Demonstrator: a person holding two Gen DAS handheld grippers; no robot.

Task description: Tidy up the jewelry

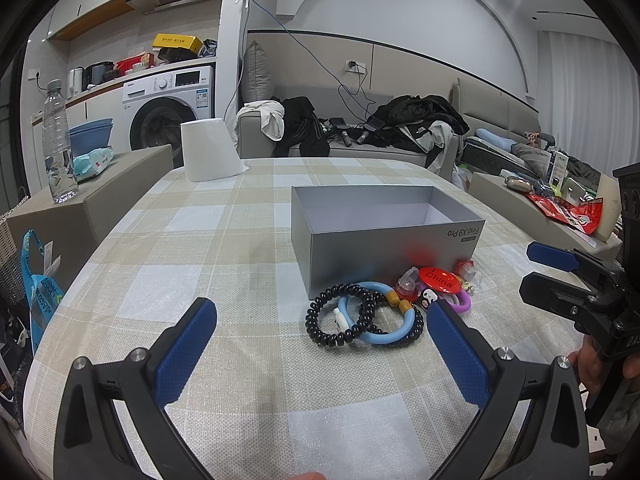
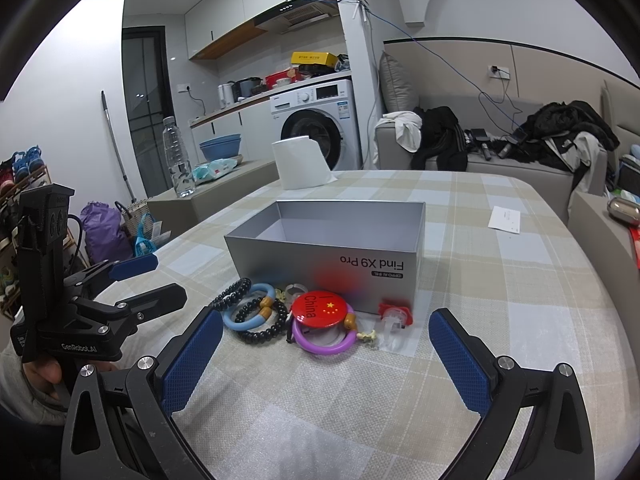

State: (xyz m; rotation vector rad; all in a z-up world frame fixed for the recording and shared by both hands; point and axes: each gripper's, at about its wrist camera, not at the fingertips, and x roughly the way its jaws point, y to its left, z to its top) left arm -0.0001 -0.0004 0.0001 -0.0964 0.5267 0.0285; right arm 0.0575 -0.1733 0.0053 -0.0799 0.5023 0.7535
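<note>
Grey box (image 2: 328, 248) sits mid-table, empty, with the jewelry pile (image 2: 296, 316) touching its near wall, and both the left gripper (image 1: 320, 344) and right gripper (image 2: 326, 352) are spread wide holding nothing, so I'd pinch one loose edge piece first.

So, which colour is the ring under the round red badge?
Purple plastic ring, clearest in the right wrist view.
</note>
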